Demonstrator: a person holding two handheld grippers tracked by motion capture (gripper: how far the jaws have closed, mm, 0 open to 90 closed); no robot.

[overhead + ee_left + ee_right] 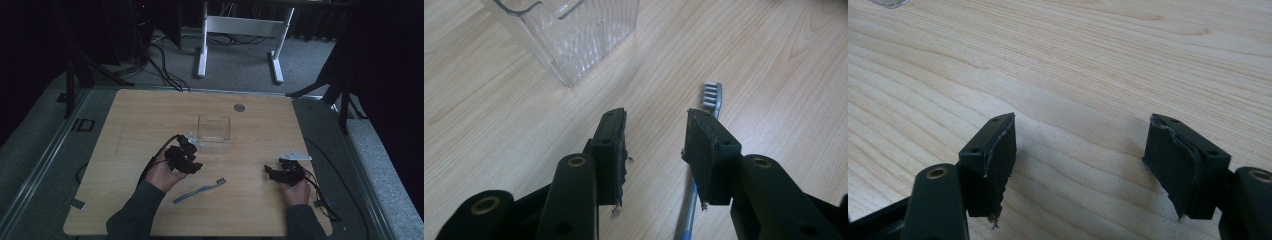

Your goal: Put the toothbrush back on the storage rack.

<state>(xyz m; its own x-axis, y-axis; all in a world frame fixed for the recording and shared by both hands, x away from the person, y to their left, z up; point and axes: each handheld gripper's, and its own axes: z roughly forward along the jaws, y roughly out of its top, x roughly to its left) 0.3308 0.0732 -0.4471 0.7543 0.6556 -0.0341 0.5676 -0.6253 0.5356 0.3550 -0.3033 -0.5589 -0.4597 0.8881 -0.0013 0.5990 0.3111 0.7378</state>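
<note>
1. The table (150,115) is bare wood toward its left and far edges.
2. A clear container (214,128) stands near the middle, nothing seen inside.
3. The left gripper (656,145), jaws parted, hovers over the blue toothbrush (200,190) lying toward the near edge.
4. The right gripper (1080,165), released, sits near the right edge.

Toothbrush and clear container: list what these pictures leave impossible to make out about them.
- Toothbrush: in the left gripper view the left hand-held gripper covers most of the handle; its far end is cut off by the bottom edge.
- Toothbrush bristles: too small in the high view.
- Clear container: top cut off by the left gripper view's upper edge; contents not discernible in the dim high view.
</note>
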